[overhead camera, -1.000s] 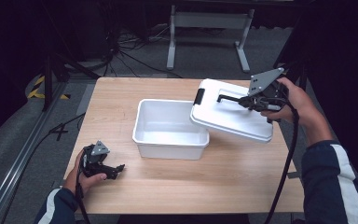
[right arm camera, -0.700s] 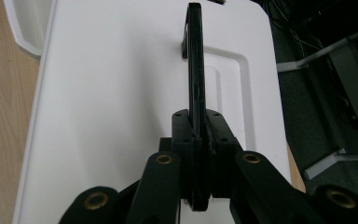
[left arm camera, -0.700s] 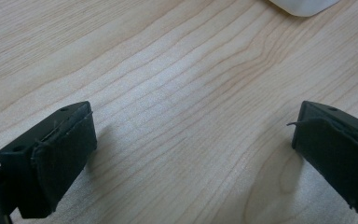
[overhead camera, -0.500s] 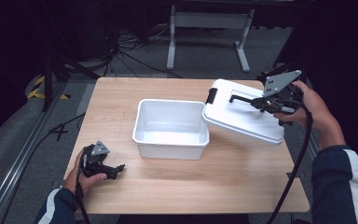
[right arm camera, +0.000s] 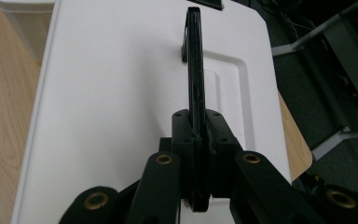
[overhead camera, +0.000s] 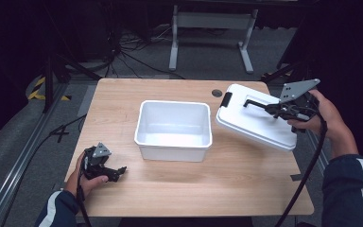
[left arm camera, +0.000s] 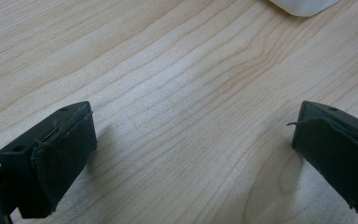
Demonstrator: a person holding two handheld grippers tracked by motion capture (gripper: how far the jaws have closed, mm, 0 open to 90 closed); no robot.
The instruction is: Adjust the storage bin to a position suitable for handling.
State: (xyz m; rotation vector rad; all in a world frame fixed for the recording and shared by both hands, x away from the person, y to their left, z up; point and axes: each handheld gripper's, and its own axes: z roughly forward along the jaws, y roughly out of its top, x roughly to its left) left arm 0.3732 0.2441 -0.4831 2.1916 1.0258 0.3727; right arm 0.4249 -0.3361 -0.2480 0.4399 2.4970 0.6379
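Meanwhile, from the high view, the right gripper [overhead camera: 283, 111], clamped on the black handle [overhead camera: 260, 105] of the one white lid [overhead camera: 257, 122], has carried it rightward, clear of the one open white bin [overhead camera: 174, 129], likely to set it aside; the left gripper [overhead camera: 108, 171] rests low on the wooden table [overhead camera: 194, 189]. Left gripper view: both jaws stand wide apart with nothing but bare wood between them. Right gripper view: the jaws pinch the upright handle [right arm camera: 195, 70], the lid [right arm camera: 121, 102] spreading beyond the fingertips.
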